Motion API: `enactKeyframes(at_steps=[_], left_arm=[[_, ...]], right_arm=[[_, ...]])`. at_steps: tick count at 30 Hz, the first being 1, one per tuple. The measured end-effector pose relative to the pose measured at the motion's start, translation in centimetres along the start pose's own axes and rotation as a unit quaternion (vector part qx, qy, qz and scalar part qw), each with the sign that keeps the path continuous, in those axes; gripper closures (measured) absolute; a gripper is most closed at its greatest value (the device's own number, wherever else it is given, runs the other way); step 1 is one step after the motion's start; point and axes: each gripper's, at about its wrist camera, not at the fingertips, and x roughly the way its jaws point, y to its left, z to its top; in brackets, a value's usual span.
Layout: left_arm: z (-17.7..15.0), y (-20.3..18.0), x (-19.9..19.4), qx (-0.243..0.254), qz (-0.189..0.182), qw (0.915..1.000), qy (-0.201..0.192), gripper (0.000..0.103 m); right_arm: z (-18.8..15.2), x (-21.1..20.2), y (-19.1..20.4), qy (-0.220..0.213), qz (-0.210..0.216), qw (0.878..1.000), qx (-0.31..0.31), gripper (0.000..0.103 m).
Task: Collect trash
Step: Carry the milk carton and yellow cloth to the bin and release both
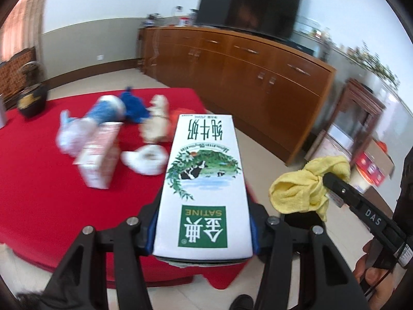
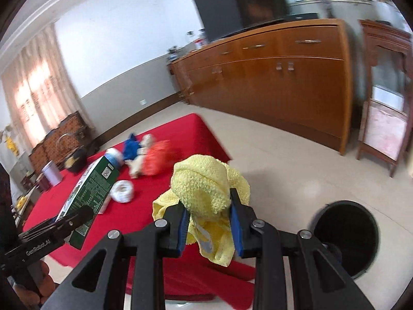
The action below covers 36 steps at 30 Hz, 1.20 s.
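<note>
Your left tool (image 1: 204,242) is clamped on a Satine milk carton (image 1: 204,178), which stands up between its fingers above the near edge of the red tabletop (image 1: 38,180). Your right tool (image 2: 210,222) is clamped on a crumpled yellow cloth (image 2: 206,183), bunched over its blue pads (image 2: 236,230). Only the right wrist view shows the black bin (image 2: 348,235) on the floor; what is inside stays dark. Left on the tabletop: a pink carton (image 1: 99,155), a white crumpled bag (image 1: 145,159), blue cloth (image 1: 134,106) and an orange bag (image 2: 156,161), all blurred.
</note>
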Motion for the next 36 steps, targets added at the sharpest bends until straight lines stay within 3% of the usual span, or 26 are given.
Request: enactKeyframes(at_steps=[6,17,25,36], left_arm=[[-0.4,-6.8,2.4,0.046,-0.056,0.9971,0.023,0.049],[-2.5,-17.5,7.9,0.106,-0.136,0.9811,0.089,0.049],[-4.3,-21.9,12.8,0.126,-0.151,0.9705,0.139,0.049],[-7.5,-24.9,19.3,0.139,-0.137,0.9566,0.216,0.049]], right_arm=[[-0.5,-2.6,-6.7,-0.011,-0.063,0.997,0.031,0.073],[-2.9,-4.5,-19.1,0.007,-0.163,0.981,0.109,0.073],[-3.8,-3.1,-25.5,0.044,-0.212,0.967,0.134,0.073],[-3.2,2.3,-32.1,0.112,-0.248,0.953,0.132,0.073]])
